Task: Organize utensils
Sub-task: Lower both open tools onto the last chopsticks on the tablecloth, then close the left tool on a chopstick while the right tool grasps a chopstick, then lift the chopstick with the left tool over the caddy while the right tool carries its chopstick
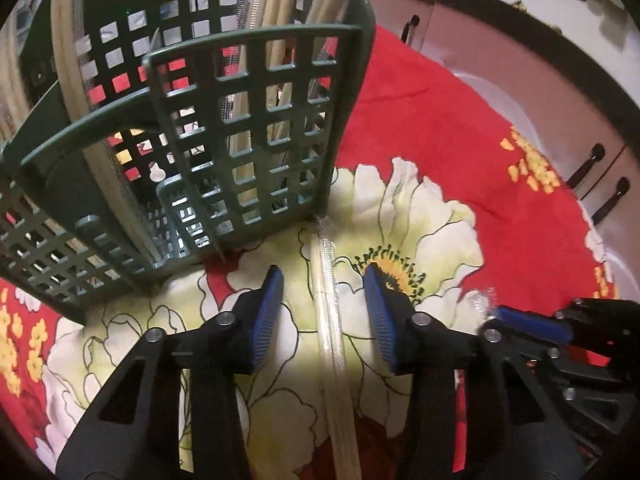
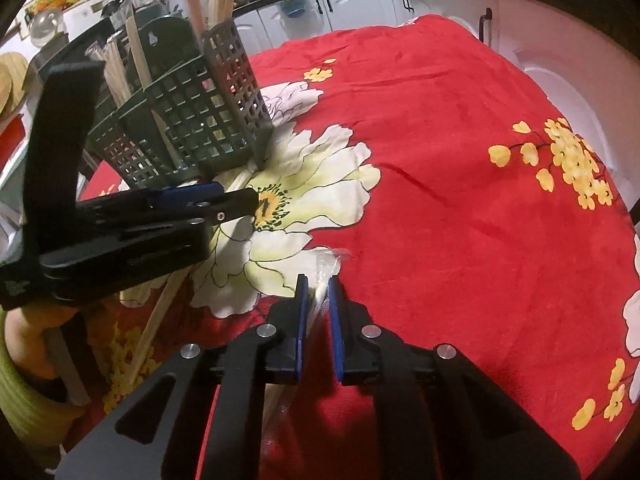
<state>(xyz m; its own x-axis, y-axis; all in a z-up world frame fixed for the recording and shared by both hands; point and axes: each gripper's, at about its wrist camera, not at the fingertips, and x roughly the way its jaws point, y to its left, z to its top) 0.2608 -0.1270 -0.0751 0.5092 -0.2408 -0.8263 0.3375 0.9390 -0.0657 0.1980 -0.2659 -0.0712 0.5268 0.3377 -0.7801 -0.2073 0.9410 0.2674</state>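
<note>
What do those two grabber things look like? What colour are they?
Both look alike. The left gripper and the right gripper have black frames with angular struts and triangular cut-outs, joined by round silver rivets. Their jaws carry flat blue ribbed pads. In the right view, a yellow-green ribbed sleeve shows at the lower left edge.

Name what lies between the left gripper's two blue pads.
A plastic-wrapped pair of chopsticks lies lengthwise between the left gripper pads, untouched, on the floral cloth. The left wrist view shows it.

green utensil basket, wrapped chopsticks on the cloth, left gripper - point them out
green utensil basket [image 1: 276,136], left wrist view, front grid wall
wrapped chopsticks [image 1: 326,280], left wrist view, clear wrapper mid-length
left gripper [image 1: 324,312], left wrist view, midway between fingertips
</note>
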